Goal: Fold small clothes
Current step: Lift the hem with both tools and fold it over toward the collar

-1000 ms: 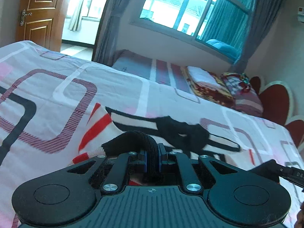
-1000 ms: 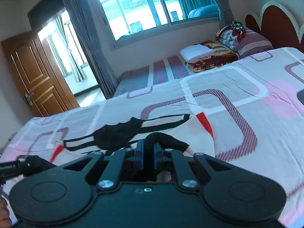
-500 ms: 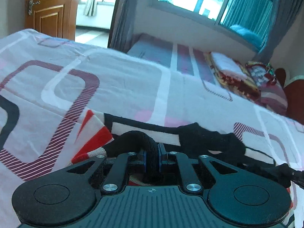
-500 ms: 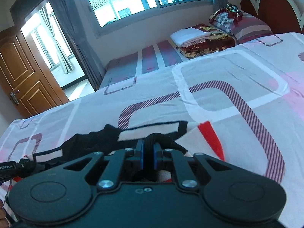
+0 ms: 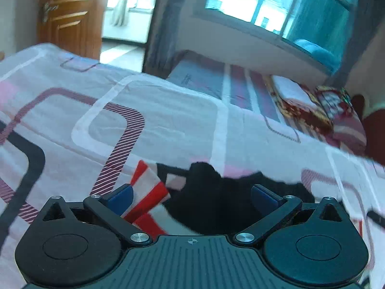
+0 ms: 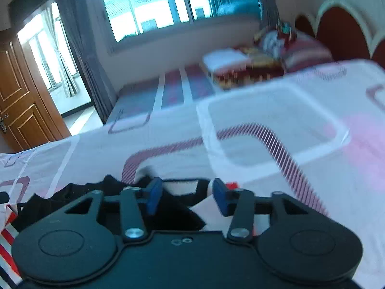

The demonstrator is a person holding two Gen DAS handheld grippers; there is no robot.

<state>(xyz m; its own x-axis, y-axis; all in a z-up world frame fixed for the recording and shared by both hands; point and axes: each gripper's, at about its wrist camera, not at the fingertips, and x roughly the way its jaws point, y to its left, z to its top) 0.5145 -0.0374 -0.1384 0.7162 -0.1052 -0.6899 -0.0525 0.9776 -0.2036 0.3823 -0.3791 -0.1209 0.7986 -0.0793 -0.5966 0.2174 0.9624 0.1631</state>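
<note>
A small striped garment in red, white and black with black trim lies on the bed. In the left wrist view my left gripper is open over it, its blue pads spread wide, nothing held. The black part lies between the fingers. In the right wrist view the same garment lies under my right gripper, which is open with blue pads apart and holds nothing. Both views are motion-blurred.
The bed sheet is white with pink, maroon and black patterns. Folded blankets and pillows lie at the far right, by a red headboard. A wooden door and windows stand beyond.
Both grippers were shut on the garment's black trim; now both have opened and let it go. The garment lies folded over on the bed.
</note>
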